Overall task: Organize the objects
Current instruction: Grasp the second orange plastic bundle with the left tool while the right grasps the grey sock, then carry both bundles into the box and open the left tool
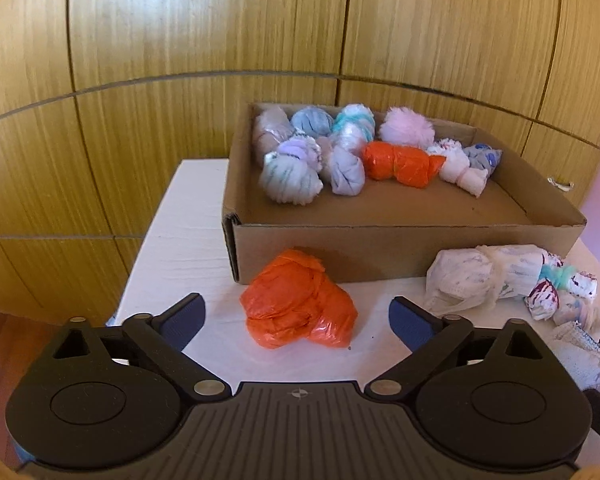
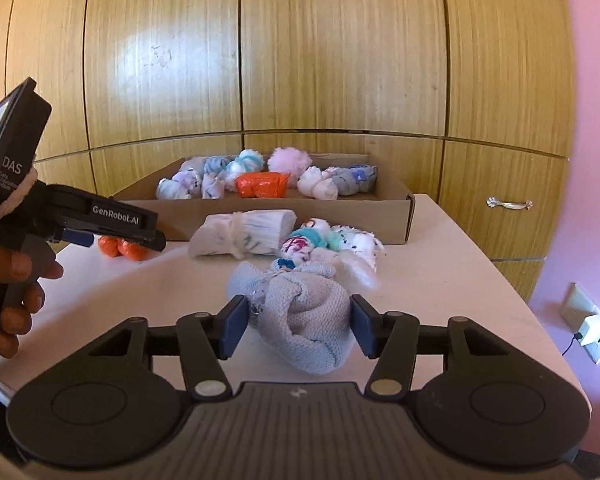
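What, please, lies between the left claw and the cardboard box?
In the left wrist view, an orange bundle lies on the white table between the open left claw and the cardboard box.

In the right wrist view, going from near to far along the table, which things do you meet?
Right gripper, its fingers on either side of the grey knitted bundle → small patterned bundles → cardboard box → orange bundle in the box → pink fluffy ball → wooden cabinet doors.
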Available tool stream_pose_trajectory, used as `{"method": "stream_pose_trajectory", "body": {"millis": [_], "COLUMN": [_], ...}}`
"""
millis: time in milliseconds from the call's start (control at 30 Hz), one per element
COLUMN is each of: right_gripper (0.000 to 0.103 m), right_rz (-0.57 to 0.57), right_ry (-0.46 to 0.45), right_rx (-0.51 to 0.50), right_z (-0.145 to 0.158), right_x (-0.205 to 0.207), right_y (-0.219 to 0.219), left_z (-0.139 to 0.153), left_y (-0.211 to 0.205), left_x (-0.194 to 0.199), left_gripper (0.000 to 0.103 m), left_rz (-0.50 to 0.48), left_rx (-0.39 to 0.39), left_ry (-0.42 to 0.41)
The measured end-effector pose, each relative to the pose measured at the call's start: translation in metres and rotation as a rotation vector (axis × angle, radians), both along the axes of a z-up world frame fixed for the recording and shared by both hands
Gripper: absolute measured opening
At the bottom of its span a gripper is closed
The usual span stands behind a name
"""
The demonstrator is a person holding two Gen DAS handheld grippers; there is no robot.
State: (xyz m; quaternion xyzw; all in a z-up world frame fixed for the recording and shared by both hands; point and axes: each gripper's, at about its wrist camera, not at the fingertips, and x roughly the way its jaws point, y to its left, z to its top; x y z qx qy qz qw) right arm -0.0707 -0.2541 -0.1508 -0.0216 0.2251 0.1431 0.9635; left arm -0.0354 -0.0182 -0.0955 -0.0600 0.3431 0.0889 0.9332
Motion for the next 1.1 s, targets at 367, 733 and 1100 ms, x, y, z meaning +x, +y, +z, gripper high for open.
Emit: {"method": "stream_pose_trajectory", "body": {"millis": [367,733,1100], "right_gripper": [0.075,0.053,0.046], "right_rz": [-0.030,0.014,0.078], "right_ry": [-0.020,0.012,0.014], "right_rx": [0.004,-0.028,0.003], "right_z": [0.001,-0.008,-0.002], "right_x": [0.004,0.009,-0.003], "right_y": [0.005,0.015,-0.011], "left_z": [0.000,0.001,0.005], "left_y": [-0.004,-0.007,-0.012], "left_x": [-0.002,-0.015,-0.039], "left_gripper": [0.060,0.057,0.056], "left_rz": [-0.043,-0.085,-0.120], "left_rx": [0.040,0.035,0.021], "left_ry": [-0.013,-0.017,0.019]}}
